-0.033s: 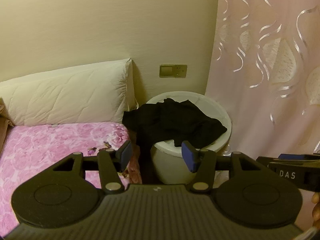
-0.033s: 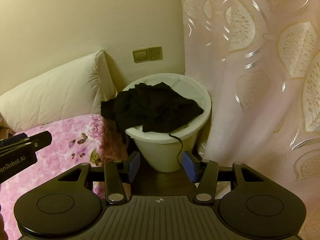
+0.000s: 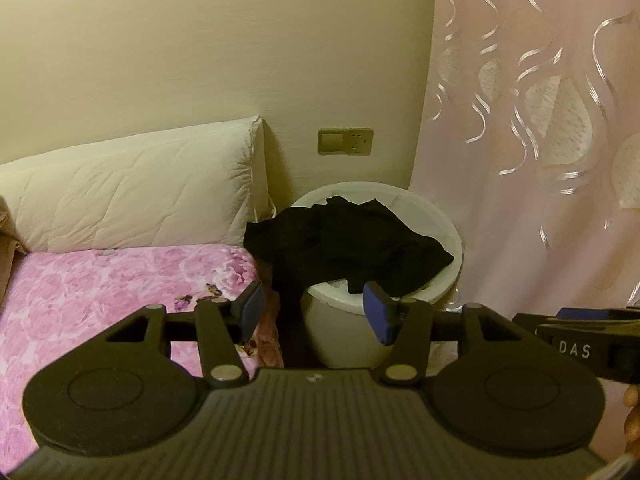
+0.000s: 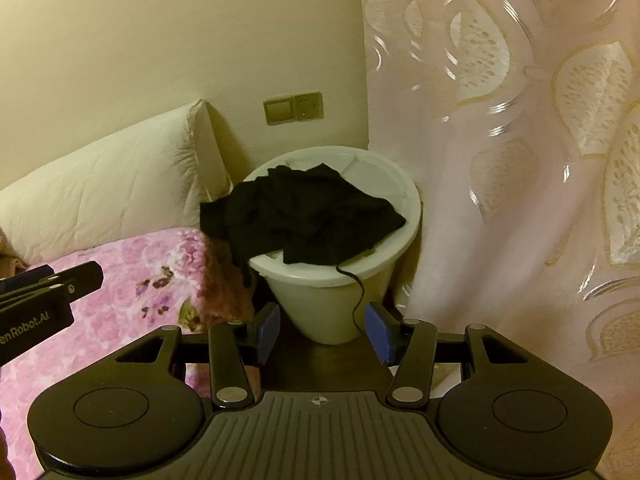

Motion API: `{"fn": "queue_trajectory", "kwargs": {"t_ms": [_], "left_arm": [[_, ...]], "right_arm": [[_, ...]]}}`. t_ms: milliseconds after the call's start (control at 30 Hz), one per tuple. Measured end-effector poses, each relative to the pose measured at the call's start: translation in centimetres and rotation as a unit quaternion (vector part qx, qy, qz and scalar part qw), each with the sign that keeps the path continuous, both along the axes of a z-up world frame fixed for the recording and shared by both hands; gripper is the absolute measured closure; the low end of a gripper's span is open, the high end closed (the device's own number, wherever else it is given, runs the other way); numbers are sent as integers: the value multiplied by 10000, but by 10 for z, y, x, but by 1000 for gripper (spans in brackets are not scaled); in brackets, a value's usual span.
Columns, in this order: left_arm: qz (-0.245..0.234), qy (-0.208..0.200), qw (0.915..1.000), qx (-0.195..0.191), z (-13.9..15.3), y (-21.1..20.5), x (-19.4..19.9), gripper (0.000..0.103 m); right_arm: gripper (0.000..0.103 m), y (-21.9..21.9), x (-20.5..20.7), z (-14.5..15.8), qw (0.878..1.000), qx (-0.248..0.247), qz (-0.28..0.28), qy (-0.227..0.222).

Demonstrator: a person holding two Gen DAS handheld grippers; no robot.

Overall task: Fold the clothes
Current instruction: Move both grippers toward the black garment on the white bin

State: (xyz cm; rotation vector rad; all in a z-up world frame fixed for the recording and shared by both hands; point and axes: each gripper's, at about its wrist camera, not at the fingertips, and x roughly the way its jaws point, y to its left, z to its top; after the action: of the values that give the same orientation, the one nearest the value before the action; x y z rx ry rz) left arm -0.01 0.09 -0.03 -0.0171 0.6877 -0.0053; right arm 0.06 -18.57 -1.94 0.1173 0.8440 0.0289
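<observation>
A crumpled black garment (image 3: 344,240) lies heaped on a white bucket (image 3: 448,276) between the bed and the curtain; it also shows in the right wrist view (image 4: 308,216), with a thin black cord (image 4: 358,288) hanging down the bucket (image 4: 332,300). My left gripper (image 3: 314,312) is open and empty, held short of the bucket. My right gripper (image 4: 322,330) is open and empty, also short of it. The right gripper's side shows at the right edge of the left wrist view (image 3: 580,344); the left one shows at the left edge of the right wrist view (image 4: 44,296).
A bed with a pink floral cover (image 3: 100,288) lies left, with a white pillow (image 3: 132,196) against the wall. A pink patterned curtain (image 4: 520,160) hangs right. A wall socket plate (image 3: 346,142) sits above the bucket. Dark floor lies below the bucket.
</observation>
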Motion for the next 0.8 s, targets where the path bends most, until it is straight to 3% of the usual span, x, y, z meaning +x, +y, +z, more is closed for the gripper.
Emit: {"fn": "queue_trajectory", "kwargs": {"t_ms": [167,800], "left_arm": [[-79,231,9997,43,-6,-7,10,53],[-505,244,9983,-167,-27,-1,33,51]], "right_arm": [[52,6,4,-1,10000,-9,-4,45],[52,-24,11,-20,9998,-135,-104,70]]}}
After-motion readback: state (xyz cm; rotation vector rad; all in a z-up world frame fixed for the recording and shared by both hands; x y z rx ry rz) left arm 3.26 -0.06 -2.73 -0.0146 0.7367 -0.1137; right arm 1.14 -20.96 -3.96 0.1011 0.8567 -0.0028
